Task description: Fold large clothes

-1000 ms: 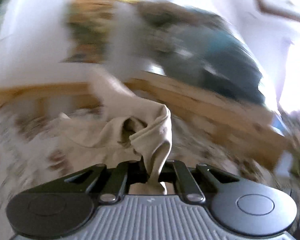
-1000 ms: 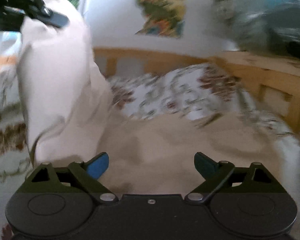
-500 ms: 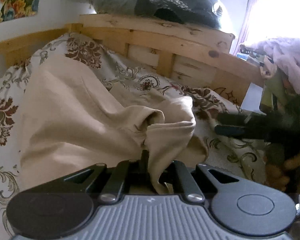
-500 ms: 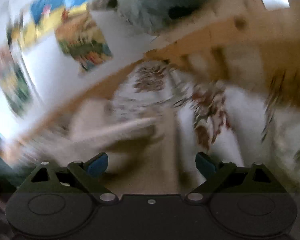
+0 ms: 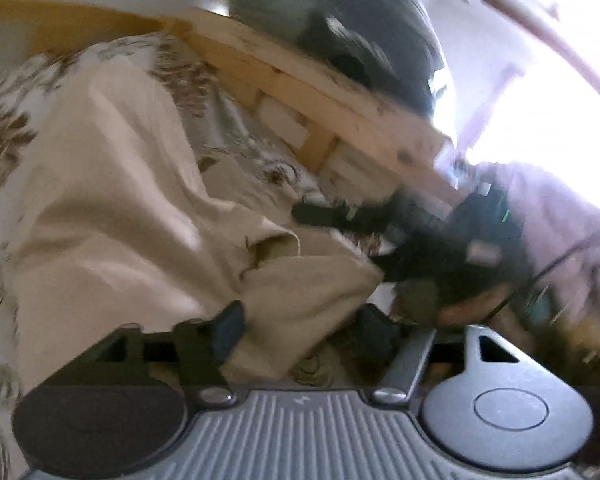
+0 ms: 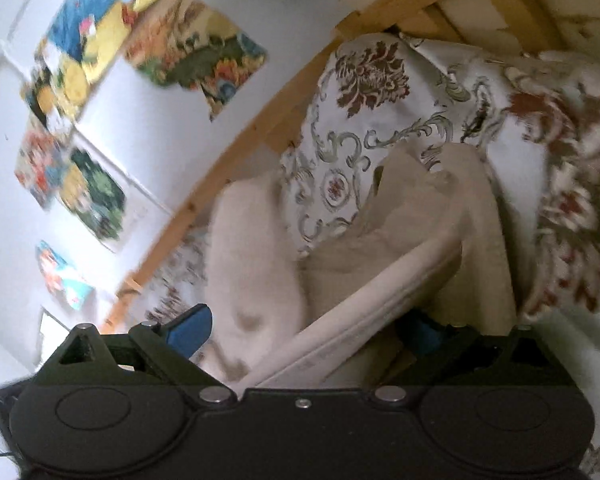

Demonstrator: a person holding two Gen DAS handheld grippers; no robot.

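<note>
Lying crumpled on the patterned bed cover [image 6: 380, 92], the beige garment [image 5: 112, 208] looks soft, light and floppy; both claws gape wide, cloth draped between the fingers, gripping nothing; left claw [image 5: 300, 332], right claw [image 6: 308, 328]; its firmer hem band [image 6: 364, 312] seems the best hold.

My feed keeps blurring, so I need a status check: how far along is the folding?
Early. Done: the beige garment lies spread on the patterned bedspread, though bunched near the grippers. In hand: both the left gripper and right gripper are open, with cloth lying between their fingers. Left: no neat fold shows yet.
</note>
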